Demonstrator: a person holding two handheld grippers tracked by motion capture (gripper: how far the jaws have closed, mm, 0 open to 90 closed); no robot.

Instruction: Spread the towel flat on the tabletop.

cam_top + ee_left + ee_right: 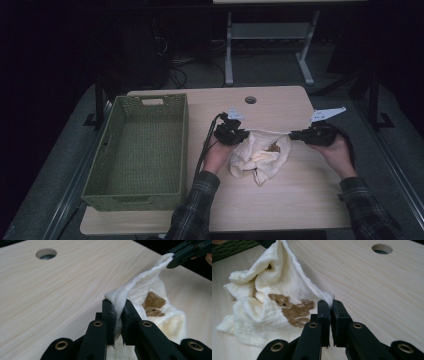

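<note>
Stretching the cream cloth (260, 156) between us is the work in hand, and what matters is the line of its top edge: it runs across the table (280, 200) from our left gripper (239, 134) to our right gripper (295, 134), so the pull should go straight outward along that edge. Both grippers are clenched on the cloth — in the left gripper view the jaws pinch a folded corner (117, 303), and in the right gripper view the jaws nip the opposite corner (327, 298). The rest of the cloth sags in a crumpled heap onto the table, between the two hands and a little toward us. The green basket (140, 150) stands well apart at our left, nearer the left hand.

The high view gives us the span between the grippers and the basket's place; the right gripper view shows what that one blurs — a brown bear print (292, 310) on the cloth's slack middle.
</note>
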